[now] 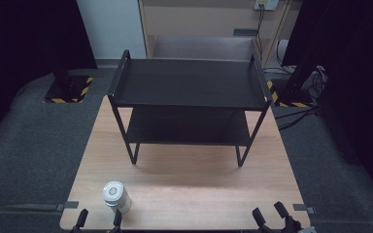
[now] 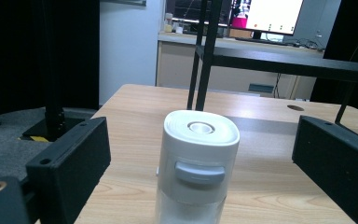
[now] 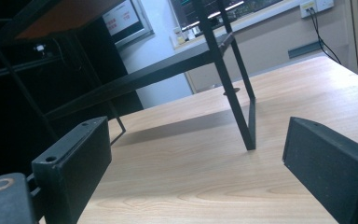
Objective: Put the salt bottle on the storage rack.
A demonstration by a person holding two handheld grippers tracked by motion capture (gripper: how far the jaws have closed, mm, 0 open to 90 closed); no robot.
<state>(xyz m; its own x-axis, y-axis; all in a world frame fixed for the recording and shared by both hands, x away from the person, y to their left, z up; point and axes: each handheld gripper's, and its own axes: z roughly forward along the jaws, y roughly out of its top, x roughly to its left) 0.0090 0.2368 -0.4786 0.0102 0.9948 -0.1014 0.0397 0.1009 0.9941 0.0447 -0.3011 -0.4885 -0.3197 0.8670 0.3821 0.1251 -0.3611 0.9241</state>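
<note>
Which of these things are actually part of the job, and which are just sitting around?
In the job:
- white canister, standing upright between the open jaws of the left tool
- right tool, open, holding nothing

Just standing about:
- black two-tier shelf rack, nothing on its shelves
- wooden table underneath everything
- monitor in the background

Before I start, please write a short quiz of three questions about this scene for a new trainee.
1. True or false: the left gripper is shut on the white canister.
2. Where does the white canister stand? A) top shelf of the black rack B) lower shelf C) wooden table, near the front left
3. Fill in: between the jaws of the right gripper there is ____.

Key:
1. False; the jaws stand open on both sides of it, apart.
2. C
3. nothing but bare table
</note>
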